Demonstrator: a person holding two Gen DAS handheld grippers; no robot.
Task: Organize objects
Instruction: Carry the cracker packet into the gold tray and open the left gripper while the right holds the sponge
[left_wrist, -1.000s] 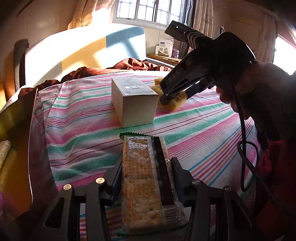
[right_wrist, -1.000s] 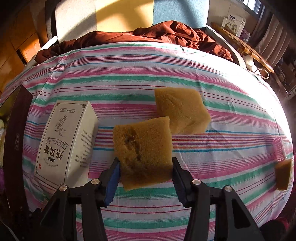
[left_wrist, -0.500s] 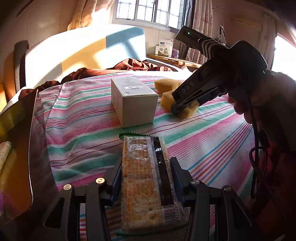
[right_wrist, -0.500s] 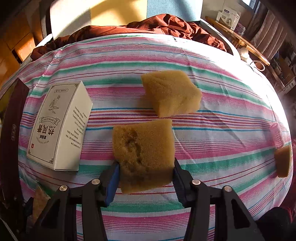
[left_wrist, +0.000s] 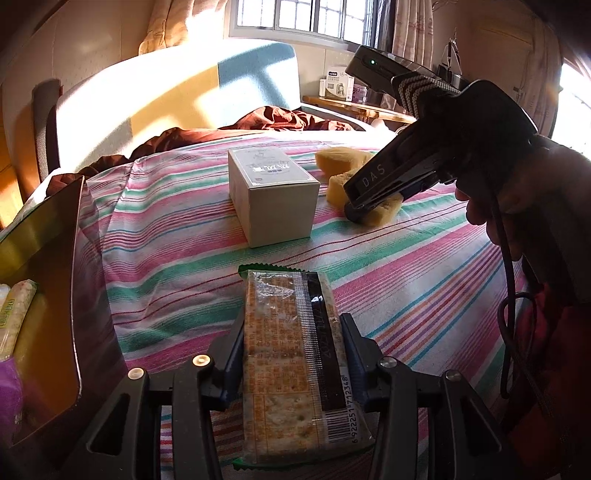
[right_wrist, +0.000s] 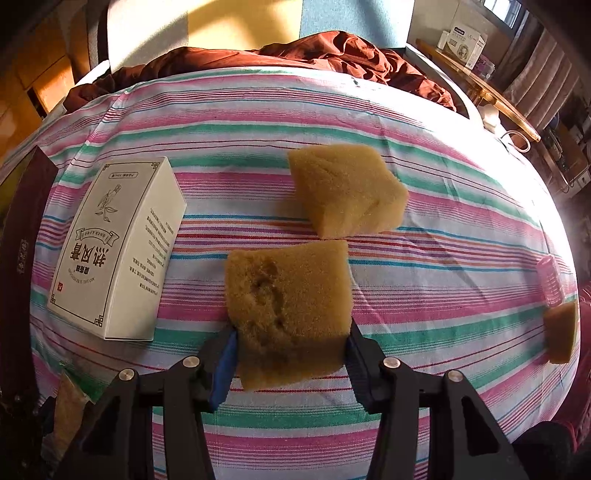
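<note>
The left gripper (left_wrist: 291, 365) is clamped on a cracker packet (left_wrist: 291, 354), near the white box (left_wrist: 273, 199) on the striped bedsheet (left_wrist: 406, 277). The right gripper (right_wrist: 290, 354) is clamped on a sponge (right_wrist: 288, 310), beside the box; a second sponge (right_wrist: 343, 190) lies just beyond.

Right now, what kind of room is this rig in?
Most likely a bedroom in a home: a bed under a striped sheet, a padded headboard with a rumpled maroon blanket in front of it, and a curtained window behind.
</note>
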